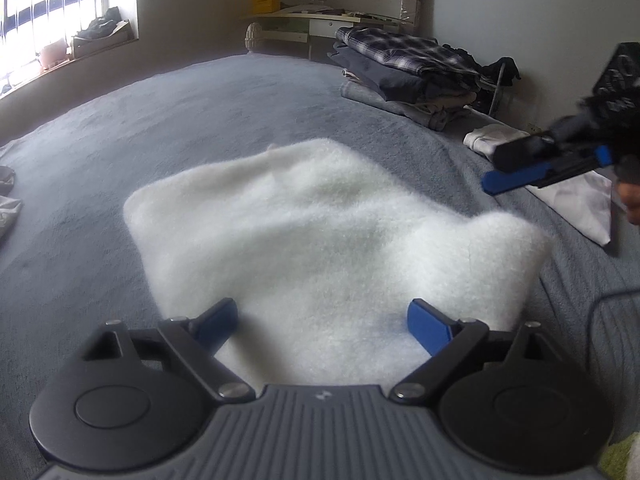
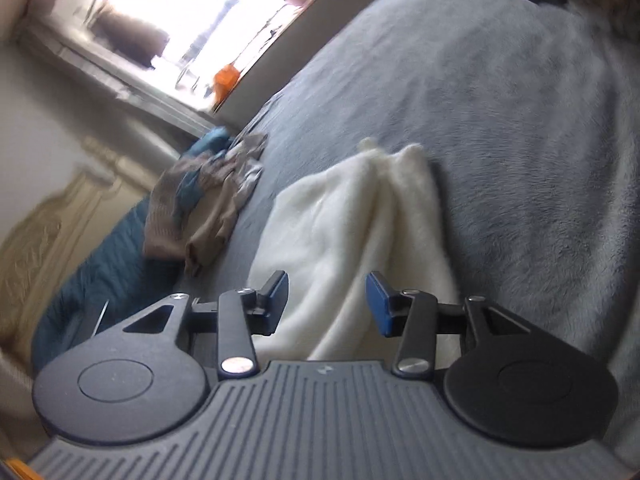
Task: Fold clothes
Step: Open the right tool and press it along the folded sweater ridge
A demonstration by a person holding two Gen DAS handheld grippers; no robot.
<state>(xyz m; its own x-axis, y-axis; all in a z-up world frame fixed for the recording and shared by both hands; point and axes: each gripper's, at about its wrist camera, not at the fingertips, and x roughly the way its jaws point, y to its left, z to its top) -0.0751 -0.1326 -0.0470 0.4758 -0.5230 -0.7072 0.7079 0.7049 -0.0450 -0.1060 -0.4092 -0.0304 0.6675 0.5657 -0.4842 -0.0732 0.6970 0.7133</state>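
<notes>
at the far left of the left wrist view a window with a cluttered sill lights the room. the grey blanket covers the bed, and the white fleece garment lies flat on it, roughly in the middle. the left gripper hovers over the garment's near edge with its jaws spread wide, nothing pinched between the blue pads. further right, at the back, a stack of folded clothes topped by a plaid shirt sits near the wall. the right gripper reaches in from the right edge, above the blanket beside the garment. in its own blurred view the right gripper stands partly parted and seemingly grips nothing, the garment beyond the fingertips, crumpled brown clothing to its left.
</notes>
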